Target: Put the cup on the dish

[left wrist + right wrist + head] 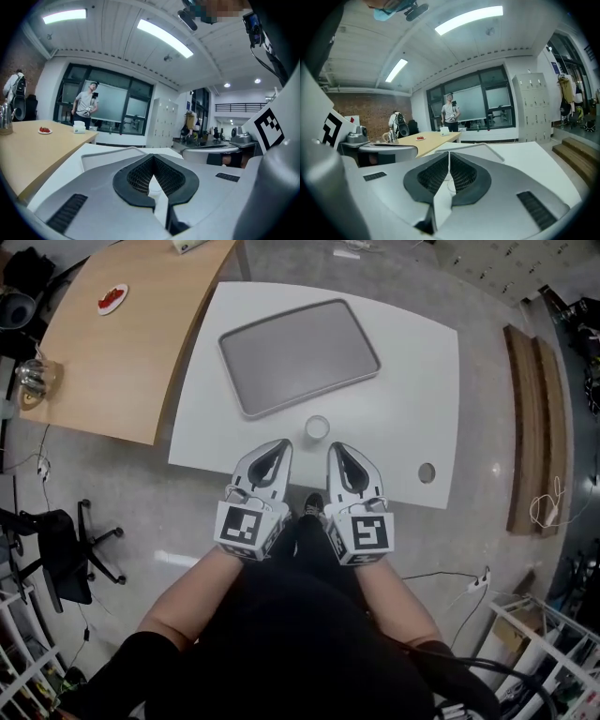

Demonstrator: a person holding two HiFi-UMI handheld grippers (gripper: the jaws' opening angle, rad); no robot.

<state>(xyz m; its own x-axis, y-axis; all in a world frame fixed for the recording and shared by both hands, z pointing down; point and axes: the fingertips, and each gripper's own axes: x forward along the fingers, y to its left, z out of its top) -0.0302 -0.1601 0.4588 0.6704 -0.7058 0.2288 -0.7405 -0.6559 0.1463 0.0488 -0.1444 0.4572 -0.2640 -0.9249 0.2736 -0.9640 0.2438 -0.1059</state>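
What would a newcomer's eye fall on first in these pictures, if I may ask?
The large grey rectangular tray fills the middle of the white table, with a small white round cup standing just off its near edge. Just short of the cup, the left gripper and right gripper sit side by side, both shut, holding nothing.

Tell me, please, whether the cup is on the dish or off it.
Off it. The cup stands upright on the white table, just outside the near rim of the grey dish.

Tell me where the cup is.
In the head view the white cup stands on the white table, beside the grey tray's near edge, ahead of the left gripper and right gripper.
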